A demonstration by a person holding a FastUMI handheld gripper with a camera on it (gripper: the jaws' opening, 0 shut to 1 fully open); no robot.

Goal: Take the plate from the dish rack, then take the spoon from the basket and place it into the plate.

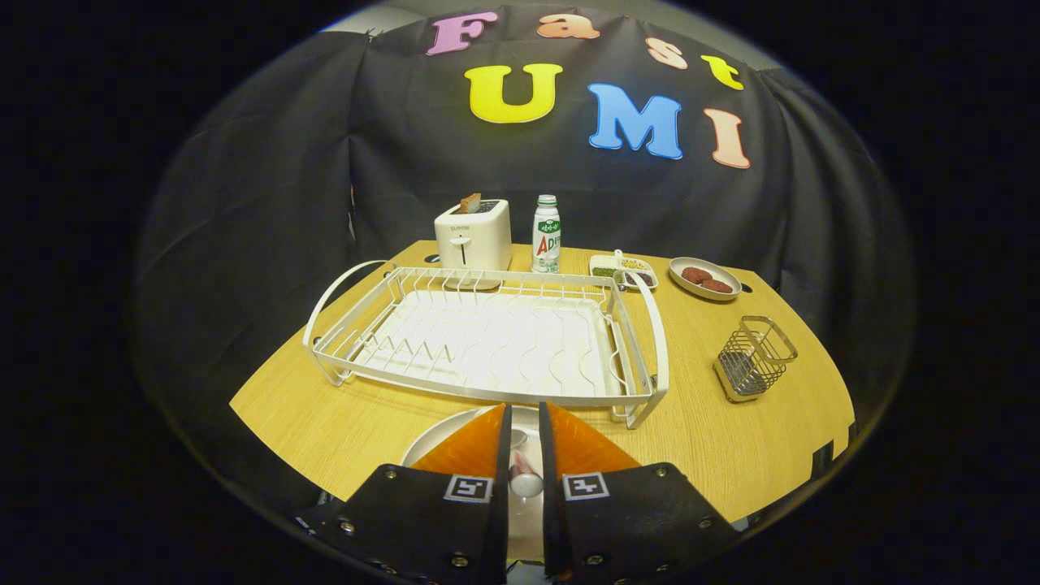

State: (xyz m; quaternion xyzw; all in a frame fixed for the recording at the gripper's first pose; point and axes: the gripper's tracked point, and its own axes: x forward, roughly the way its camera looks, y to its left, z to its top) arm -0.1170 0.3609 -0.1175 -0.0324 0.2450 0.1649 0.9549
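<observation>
My gripper (525,410) hangs low over the near edge of the wooden table, its two orange fingers (475,447) almost together. A white spoon (524,475) with a red band sits in the narrow gap, and both fingers press on it. Directly under the fingers and the spoon lies the white plate (443,439), mostly hidden by them. Just beyond the fingertips stands the white wire dish rack (642,357), with nothing in its slots. The wire basket (756,357) stands to the right of the rack and looks empty.
Behind the rack stand a white toaster (473,236) with a slice in it and a bottle (546,234). A small divided dish (621,270) and an oval dish of brown patties (704,279) sit at the back right. Bare tabletop (325,414) lies to the left of the plate.
</observation>
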